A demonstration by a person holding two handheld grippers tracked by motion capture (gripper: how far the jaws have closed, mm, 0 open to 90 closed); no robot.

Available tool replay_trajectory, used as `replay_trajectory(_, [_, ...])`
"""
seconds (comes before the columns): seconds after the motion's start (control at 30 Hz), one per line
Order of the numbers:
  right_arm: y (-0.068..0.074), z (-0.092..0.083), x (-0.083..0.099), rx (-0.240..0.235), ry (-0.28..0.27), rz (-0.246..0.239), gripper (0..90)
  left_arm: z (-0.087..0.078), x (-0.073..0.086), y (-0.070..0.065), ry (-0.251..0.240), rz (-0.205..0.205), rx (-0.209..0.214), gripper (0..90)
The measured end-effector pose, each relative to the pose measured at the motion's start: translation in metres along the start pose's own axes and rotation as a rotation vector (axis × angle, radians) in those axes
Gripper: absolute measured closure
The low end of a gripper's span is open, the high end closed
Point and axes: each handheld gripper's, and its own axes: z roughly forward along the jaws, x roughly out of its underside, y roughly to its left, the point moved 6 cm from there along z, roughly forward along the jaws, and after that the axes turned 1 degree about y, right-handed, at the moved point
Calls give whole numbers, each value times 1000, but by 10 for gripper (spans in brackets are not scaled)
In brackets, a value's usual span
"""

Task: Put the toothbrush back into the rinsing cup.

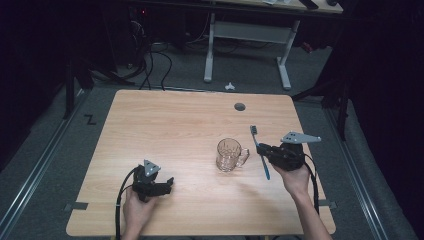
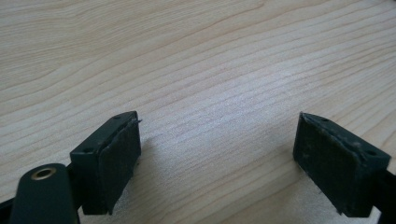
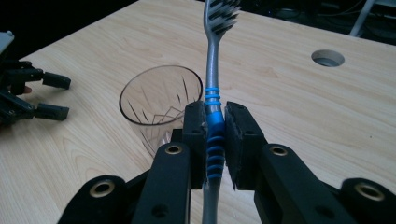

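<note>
Clamped in my right hand-held gripper (image 3: 215,126) is a toothbrush (image 3: 214,100), the two black pads pressing on the blue ribbed part of its handle from either side. In the right gripper view the grey neck runs up and away from the jaws, and the bristled head sits at the top edge of that view, over the far part of the bench (image 3: 299,107). From the high view the toothbrush (image 1: 259,152) lies slanted across the front of that gripper (image 1: 263,150), head pointing away from me and blue tail end toward me, held clear above the wood.

Just to the left of the brush stands a clear cut-glass mug (image 1: 230,155), upright on the bench, its handle turned toward my right hand (image 1: 295,180). In the right gripper view the mug (image 3: 161,105) sits just beyond and left of the jaws, its mouth open to the camera, apart from the brush.

My left hand-held gripper (image 1: 167,185) rests low at the near left of the bench (image 1: 165,125), well apart from the mug. Its jaws stand wide apart with bare wood grain between them, nothing in the gap. A round cable hole (image 1: 240,106) shows near the far edge of the bench.
</note>
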Motion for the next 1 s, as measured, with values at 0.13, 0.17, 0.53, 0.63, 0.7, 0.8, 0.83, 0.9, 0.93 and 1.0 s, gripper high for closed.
replay_trajectory(0.13, [2,0,-5,1,-15,-10,795,0,0,0,0,0,0,155])
replay_trajectory(0.17, [3,1,-7,-1,-25,-9,795,0,0,0,0,0,0,155])
replay_trajectory(0.53, [-1,4,-15,2,-72,19,795,0,0,0,0,0,0,155])
replay_trajectory(0.63, [2,3,-21,6,-90,5,794,0,0,0,0,0,0,155])
replay_trajectory(0.7, [4,1,-26,5,-113,-8,794,0,0,0,0,0,0,155])
replay_trajectory(0.8, [6,0,-29,7,-120,-16,794,0,0,0,0,1,0,155])
replay_trajectory(0.83, [7,1,-31,9,-117,-20,794,0,0,0,0,1,0,155])
replay_trajectory(0.9, [7,1,-32,10,-117,-22,794,0,0,0,0,0,0,155])
replay_trajectory(0.93, [7,2,-34,9,-117,-21,795,0,0,0,0,0,0,155])
replay_trajectory(1.0, [7,3,-36,12,-116,-24,794,0,0,0,0,0,0,155])
